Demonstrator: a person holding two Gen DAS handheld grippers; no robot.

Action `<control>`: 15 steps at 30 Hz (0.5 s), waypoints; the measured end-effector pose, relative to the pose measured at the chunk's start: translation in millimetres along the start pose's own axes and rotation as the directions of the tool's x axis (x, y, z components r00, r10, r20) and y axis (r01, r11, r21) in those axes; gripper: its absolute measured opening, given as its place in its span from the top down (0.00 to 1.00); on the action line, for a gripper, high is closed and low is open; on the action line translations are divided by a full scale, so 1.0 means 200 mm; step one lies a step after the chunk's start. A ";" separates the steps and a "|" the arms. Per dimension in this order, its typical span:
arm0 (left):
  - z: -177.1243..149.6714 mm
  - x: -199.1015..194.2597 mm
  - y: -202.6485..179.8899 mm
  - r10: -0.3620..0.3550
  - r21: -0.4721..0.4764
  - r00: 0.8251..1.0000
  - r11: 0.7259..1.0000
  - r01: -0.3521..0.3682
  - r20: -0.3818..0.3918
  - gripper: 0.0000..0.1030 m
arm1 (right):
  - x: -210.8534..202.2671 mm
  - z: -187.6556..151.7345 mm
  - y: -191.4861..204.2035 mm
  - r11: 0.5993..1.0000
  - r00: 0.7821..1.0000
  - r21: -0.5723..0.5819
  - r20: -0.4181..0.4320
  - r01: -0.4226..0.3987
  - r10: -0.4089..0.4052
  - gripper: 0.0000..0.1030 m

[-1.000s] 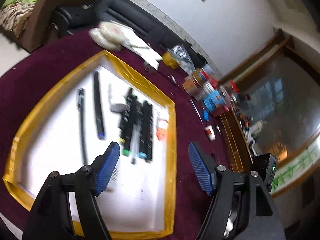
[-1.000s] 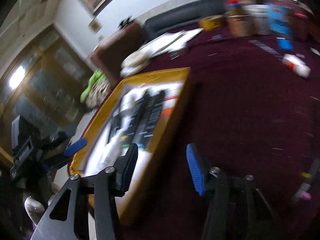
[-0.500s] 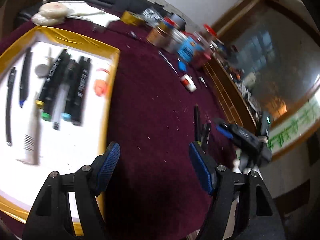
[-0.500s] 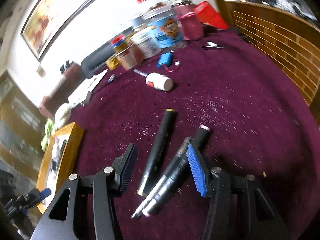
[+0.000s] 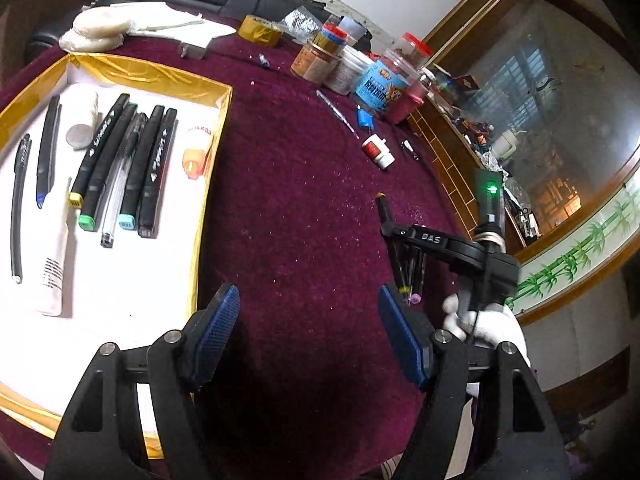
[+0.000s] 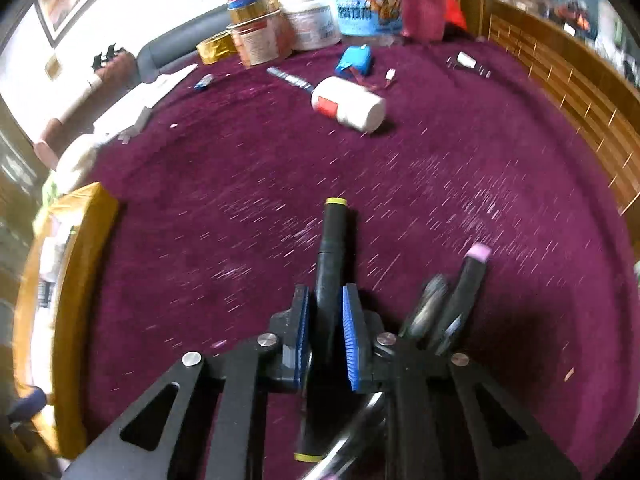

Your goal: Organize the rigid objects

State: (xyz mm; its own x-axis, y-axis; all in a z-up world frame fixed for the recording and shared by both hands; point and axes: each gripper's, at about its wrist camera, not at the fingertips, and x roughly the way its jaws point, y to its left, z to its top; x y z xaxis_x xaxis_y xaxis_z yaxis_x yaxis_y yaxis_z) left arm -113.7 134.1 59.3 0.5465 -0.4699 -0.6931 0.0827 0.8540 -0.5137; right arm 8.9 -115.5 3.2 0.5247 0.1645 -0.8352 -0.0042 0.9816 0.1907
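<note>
Most pens and markers already lie in the gold-rimmed tray (image 5: 216, 120) at left, the right gripper (image 6: 325, 332) has just closed its jaws on the yellow-capped marker (image 6: 334, 232), two more pens (image 6: 460, 296) wait on the bench (image 5: 300, 200) beside it, and the left gripper (image 5: 308, 328) hangs with jaws wide and empty.

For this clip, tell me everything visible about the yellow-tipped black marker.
The marker is a black cylinder with a yellow band at each end, plastic by its look. It lies on the purple cloth, left of the pink-tipped marker and a silver pen. The right gripper has just closed on it; both blue pads press its barrel. In the left wrist view it lies right of the tray.
</note>
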 end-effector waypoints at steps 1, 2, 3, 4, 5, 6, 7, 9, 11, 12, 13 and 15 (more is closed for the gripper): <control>-0.01 0.01 0.00 -0.001 0.000 1.000 1.000 0.001 -0.009 0.31 | 0.00 -0.02 0.01 0.999 0.999 0.018 -0.012 -0.034 0.034 0.87; -0.01 0.02 0.00 -0.002 0.000 1.000 1.000 0.002 -0.014 0.31 | 0.00 -0.04 0.03 0.996 0.996 0.044 -0.034 -0.082 0.084 0.86; -0.01 0.03 0.00 -0.004 0.001 1.000 1.000 0.004 -0.020 0.31 | -0.01 -0.06 0.04 0.990 0.990 0.069 -0.051 -0.126 0.130 0.86; -0.02 0.04 -0.01 -0.006 0.002 1.000 1.000 0.006 -0.028 0.31 | -0.01 -0.08 0.06 0.982 0.983 0.090 -0.066 -0.164 0.170 0.86; -0.02 0.05 -0.01 -0.005 0.003 1.000 1.000 0.005 -0.031 0.31 | 0.00 -0.10 0.07 0.968 0.969 0.116 -0.083 -0.224 0.234 0.86; -0.03 0.05 -0.02 -0.003 0.006 0.999 1.000 0.003 -0.036 0.31 | 0.00 -0.11 0.08 0.953 0.954 0.132 -0.093 -0.273 0.286 0.86; -0.03 0.06 -0.02 0.000 0.009 0.999 1.000 0.001 -0.039 0.31 | 0.00 -0.12 0.08 0.942 0.943 0.140 -0.096 -0.305 0.319 0.86; -0.04 0.07 -0.04 -0.001 0.013 0.999 1.000 0.002 -0.051 0.31 | -0.05 -0.13 0.08 0.934 0.937 0.121 -0.053 -0.336 0.344 0.85; -0.05 0.09 -0.07 0.001 0.028 0.998 1.000 0.000 -0.062 0.31 | -0.15 -0.13 0.04 0.948 0.952 0.085 0.026 -0.306 0.305 0.79; -0.05 0.10 -0.08 0.005 0.037 0.998 0.999 -0.003 -0.069 0.31 | -0.20 -0.13 -0.01 0.958 0.960 0.075 0.077 -0.275 0.270 0.72; -0.06 0.13 -0.10 0.010 0.049 0.997 0.999 -0.006 -0.081 0.31 | -0.24 -0.13 -0.05 0.965 0.964 0.075 0.111 -0.249 0.240 0.68; -0.06 0.17 -0.15 0.040 0.086 0.996 0.996 -0.033 -0.085 0.31 | -0.29 -0.13 -0.15 0.978 0.971 0.087 0.161 -0.192 0.176 0.60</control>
State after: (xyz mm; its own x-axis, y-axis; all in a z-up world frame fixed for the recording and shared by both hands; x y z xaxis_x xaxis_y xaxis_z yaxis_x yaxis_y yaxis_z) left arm -108.1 89.3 44.9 0.4767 -0.4525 -0.7536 0.1362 0.8850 -0.4453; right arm -44.0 -152.2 33.3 0.6456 0.3174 -0.6946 -0.0307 0.9196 0.3918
